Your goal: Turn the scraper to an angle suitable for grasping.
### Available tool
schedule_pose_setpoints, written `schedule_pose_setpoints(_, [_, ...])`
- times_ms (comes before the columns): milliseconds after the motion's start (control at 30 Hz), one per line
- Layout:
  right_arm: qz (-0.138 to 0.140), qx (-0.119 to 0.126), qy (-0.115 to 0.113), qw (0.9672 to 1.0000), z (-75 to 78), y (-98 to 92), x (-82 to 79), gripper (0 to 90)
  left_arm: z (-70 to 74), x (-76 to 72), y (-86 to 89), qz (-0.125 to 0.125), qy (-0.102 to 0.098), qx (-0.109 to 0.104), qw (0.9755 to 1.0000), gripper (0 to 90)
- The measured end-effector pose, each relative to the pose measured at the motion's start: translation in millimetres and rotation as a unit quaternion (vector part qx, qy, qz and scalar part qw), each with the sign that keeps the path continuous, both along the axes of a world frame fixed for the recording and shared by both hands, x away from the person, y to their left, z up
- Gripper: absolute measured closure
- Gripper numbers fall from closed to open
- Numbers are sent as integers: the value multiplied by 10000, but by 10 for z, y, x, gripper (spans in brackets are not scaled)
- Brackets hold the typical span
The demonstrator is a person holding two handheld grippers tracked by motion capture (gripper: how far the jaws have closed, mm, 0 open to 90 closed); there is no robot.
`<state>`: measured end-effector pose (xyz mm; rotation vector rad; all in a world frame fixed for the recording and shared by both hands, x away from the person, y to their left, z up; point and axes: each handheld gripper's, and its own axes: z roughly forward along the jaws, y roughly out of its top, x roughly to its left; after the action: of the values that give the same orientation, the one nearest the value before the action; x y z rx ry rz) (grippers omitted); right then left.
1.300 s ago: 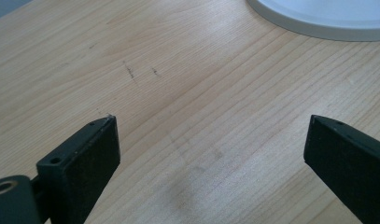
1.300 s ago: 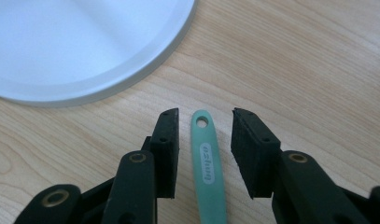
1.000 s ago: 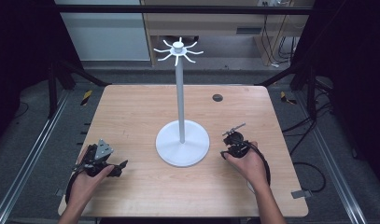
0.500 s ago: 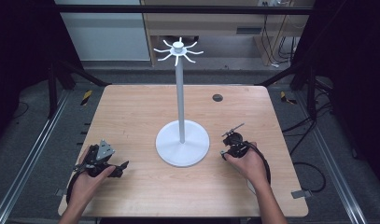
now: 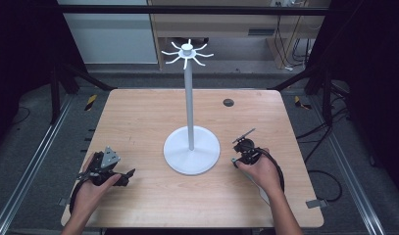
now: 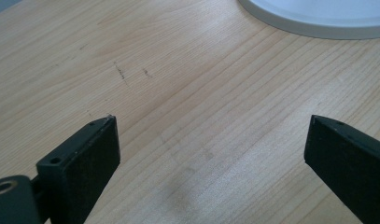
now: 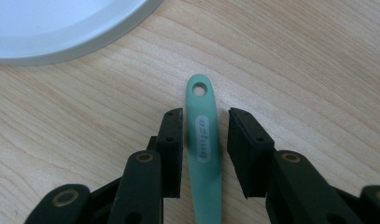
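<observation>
So the right gripper [image 7: 205,154] has just been closing, and its jaws now stand narrow on either side of a green handle [image 7: 204,140] lying flat on the table [image 5: 138,117]. There's still a thin sliver of daylight on each side, so I wouldn't call it a grip yet; the pads aren't pressing on it. The handle's end with the hanging hole pokes out just past the fingertips, pointing away from the hand, and the rim of the white stand [image 7: 61,32] sits up ahead and off to one side. My guess is that the hole is meant for one of the hooks on top of the stand, so this squeeze is the pickup step. The left gripper [image 6: 211,154] is wide with nothing but bare wood between its jaws, and the stand's base is ahead of it.
</observation>
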<state>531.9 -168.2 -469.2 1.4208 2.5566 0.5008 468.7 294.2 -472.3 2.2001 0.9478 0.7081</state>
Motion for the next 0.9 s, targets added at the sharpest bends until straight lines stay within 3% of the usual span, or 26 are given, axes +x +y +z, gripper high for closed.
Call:
schedule_pose_setpoints(233, [-23, 10, 74, 10000, -13, 8, 2, 731, -3, 1, -1, 1, 12, 12, 10000, 32])
schedule_pose_setpoints(400, [77, -117, 22, 9999, -9, 36, -12, 741, -7, 1, -6, -41, 41, 72, 10000, 32])
schedule_pose_setpoints(433, [123, -168, -73, 9998, -14, 32, -15, 742, -9, 1, -8, -42, 49, 71, 10000, 32])
schedule_pose_setpoints(633, [9, 338, -314, 9989, 169, -36, -97, 744, -12, 2, -13, -62, 76, 112, 9999, 32])
schedule_pose_setpoints(700, [-40, 518, -455, 9976, 250, -75, -125, 745, -23, -1, -27, -41, 54, 49, 10000, 33])
schedule_pose_setpoints(900, [-165, 934, -833, 9920, 491, -176, -188, 745, -27, 2, -27, -68, 115, 118, 9998, 33])
